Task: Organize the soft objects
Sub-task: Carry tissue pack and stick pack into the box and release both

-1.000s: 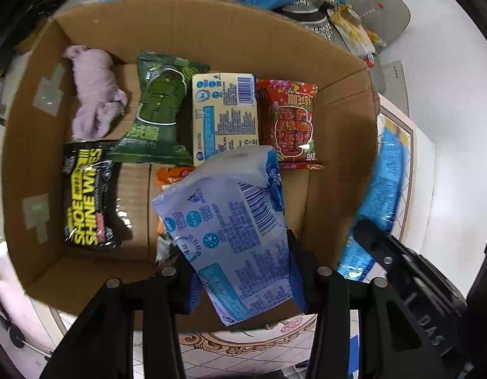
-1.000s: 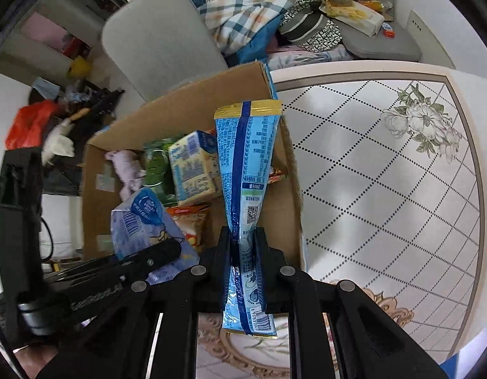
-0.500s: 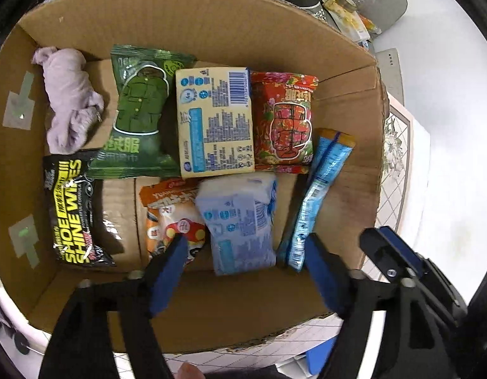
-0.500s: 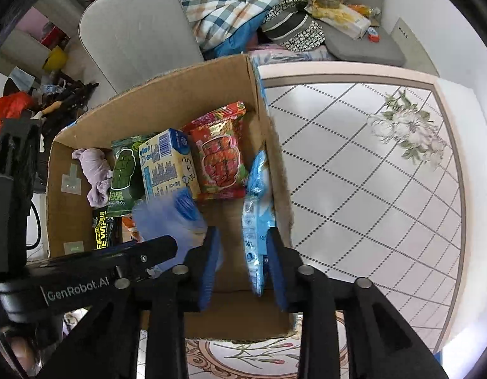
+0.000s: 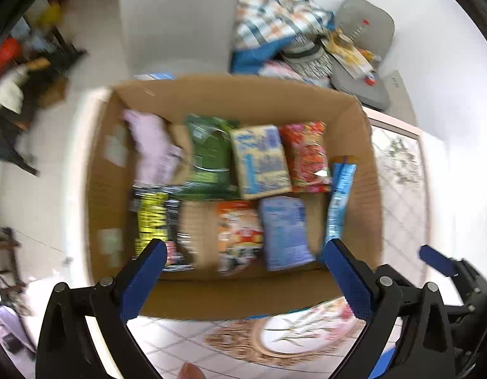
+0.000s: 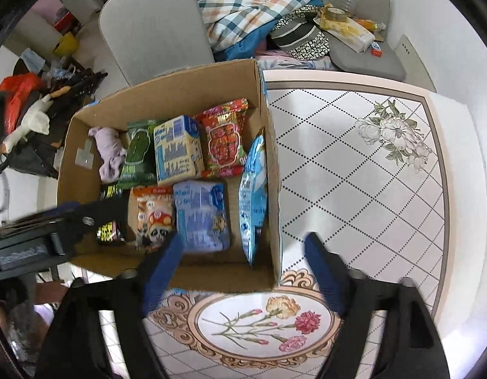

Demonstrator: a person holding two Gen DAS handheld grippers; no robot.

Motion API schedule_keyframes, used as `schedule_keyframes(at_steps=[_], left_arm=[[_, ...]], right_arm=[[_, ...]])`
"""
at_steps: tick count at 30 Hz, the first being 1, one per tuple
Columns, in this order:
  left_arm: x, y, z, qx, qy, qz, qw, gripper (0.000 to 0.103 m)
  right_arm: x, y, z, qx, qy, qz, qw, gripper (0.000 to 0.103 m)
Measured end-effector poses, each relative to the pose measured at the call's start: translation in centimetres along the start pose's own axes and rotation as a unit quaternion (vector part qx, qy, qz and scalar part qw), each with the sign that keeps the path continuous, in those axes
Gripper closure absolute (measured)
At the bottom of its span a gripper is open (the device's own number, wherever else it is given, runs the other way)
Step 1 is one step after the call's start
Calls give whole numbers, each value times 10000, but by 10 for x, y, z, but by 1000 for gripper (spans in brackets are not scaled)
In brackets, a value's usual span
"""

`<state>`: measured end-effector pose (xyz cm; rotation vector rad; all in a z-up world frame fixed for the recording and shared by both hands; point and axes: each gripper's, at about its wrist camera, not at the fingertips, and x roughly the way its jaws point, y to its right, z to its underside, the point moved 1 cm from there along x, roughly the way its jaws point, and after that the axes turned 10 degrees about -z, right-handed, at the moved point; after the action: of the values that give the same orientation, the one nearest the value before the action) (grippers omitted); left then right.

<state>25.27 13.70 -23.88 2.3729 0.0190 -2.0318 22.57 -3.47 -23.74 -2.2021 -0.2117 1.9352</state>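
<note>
brown corrugated cardboard box [image 6: 192,94] sits open-topped on a tiled table [image 6: 354,170] printed with diamond lines and flowers. inside, along the far wall, lie a crumpled lilac cloth [image 6: 109,153], a dark green foil packet [image 6: 137,154], a pale yellow pack with blue print [image 6: 177,150] and a red patterned snack bag [image 6: 224,137]. nearer the camera lie a black and yellow wipes pouch [image 6: 109,232], partly hidden behind the left gripper [image 5: 243,267], an orange cartoon snack bag [image 6: 153,213] and a pale blue soft tissue pack [image 6: 200,213], side by side. a long blue wrapper [image 6: 252,195] stands on edge against the box's right wall.

the left gripper hangs above the near half of the box, its blue-padded fingers [image 5: 142,279] spread wide with nothing between them; its jaws have just been opening. the right gripper [image 6: 241,268] hovers over the near right corner of the box, fingers [image 6: 322,268] likewise wide apart and clear of the blue wrapper below; its jaws have just been opening too. the left wrist view is blurred.

beyond the box stands a grey upholstered chair [image 6: 151,28], with a plaid cloth pile [image 6: 243,6] beside it.
</note>
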Motion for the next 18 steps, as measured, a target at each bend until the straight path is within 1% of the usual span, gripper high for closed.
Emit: schedule_keyframes(at_steps=[5, 9, 14, 18], left_arm=[[-22, -19, 22, -183, 308, -234, 9991, 1], [-31, -23, 34, -299, 470, -416, 9976, 1], [-40, -26, 44, -376, 593, -575, 9959, 1], [-46, -25, 49, -394, 637, -595, 9954, 1]], right_arm=[[-6, -9, 15, -143, 26, 46, 9999, 7], [-13, -14, 24, -237, 118, 129, 9996, 6], [-23, -17, 31, -308, 247, 205, 9990, 6], [-30, -18, 36, -354, 317, 202, 9987, 6]])
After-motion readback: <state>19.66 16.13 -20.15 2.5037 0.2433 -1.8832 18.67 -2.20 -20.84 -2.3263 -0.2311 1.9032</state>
